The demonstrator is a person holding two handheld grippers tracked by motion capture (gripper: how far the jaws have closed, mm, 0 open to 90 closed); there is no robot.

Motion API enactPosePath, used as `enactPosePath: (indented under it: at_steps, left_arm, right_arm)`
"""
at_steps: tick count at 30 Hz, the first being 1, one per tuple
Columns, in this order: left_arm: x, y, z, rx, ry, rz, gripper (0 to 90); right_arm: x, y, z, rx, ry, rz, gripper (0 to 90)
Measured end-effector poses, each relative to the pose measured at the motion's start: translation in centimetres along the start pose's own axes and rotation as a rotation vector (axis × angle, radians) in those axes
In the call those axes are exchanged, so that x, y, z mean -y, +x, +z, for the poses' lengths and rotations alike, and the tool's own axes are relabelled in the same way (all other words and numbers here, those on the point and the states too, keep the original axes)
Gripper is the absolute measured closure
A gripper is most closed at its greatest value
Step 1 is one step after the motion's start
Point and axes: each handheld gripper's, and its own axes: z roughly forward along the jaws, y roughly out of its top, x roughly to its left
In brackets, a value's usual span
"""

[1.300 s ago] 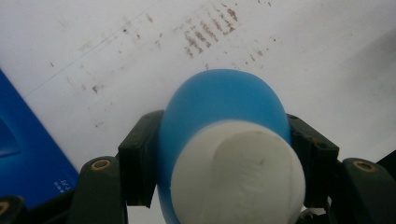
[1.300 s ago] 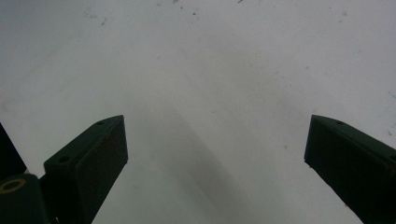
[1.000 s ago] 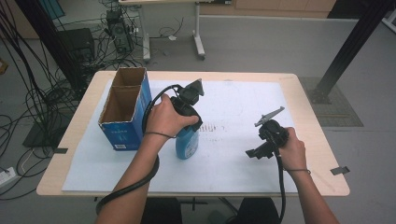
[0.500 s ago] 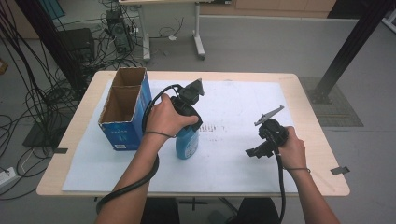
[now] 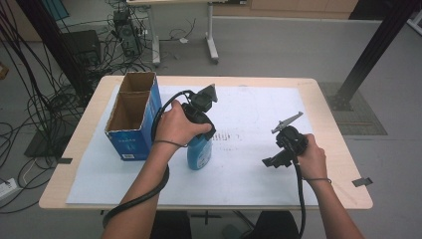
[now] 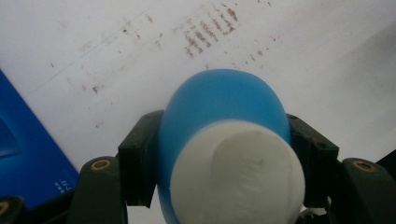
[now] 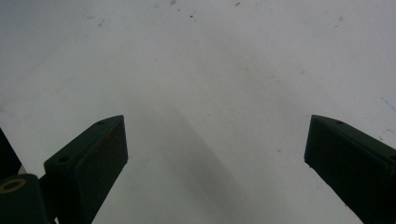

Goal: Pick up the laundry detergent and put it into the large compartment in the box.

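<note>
A blue bottle [image 5: 199, 154] with a white cap [image 6: 236, 179] stands upright on the white paper sheet [image 5: 249, 169], just right of the box. My left gripper [image 5: 199, 133] comes down on it from above and is shut on its upper part. In the left gripper view the black pads [image 6: 137, 163] press both sides of the blue bottle [image 6: 224, 102] below the cap, with my left gripper [image 6: 219, 161] centred on it. My right gripper [image 5: 277, 151] hovers over bare paper at the right. Its jaws stand wide apart, and nothing lies within my right gripper [image 7: 215, 154].
A blue cardboard box [image 5: 130, 119], open at the top with two compartments, stands at the table's left, close to the bottle; its blue wall [image 6: 23, 154] shows beside the left jaw. Faint brown marks [image 5: 234, 135] dot the paper. Cables and stands crowd the floor behind.
</note>
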Motion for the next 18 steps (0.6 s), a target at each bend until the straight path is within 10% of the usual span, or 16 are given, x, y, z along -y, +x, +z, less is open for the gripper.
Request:
enactPosePath:
  at_steps: [18]
  left_arm:
    - [0.03, -0.22, 0.02, -0.01, -0.003, 0.005, 37.2]
  right_arm:
    - [-0.03, -0.08, 0.03, -0.001, 0.003, 0.001, 5.8]
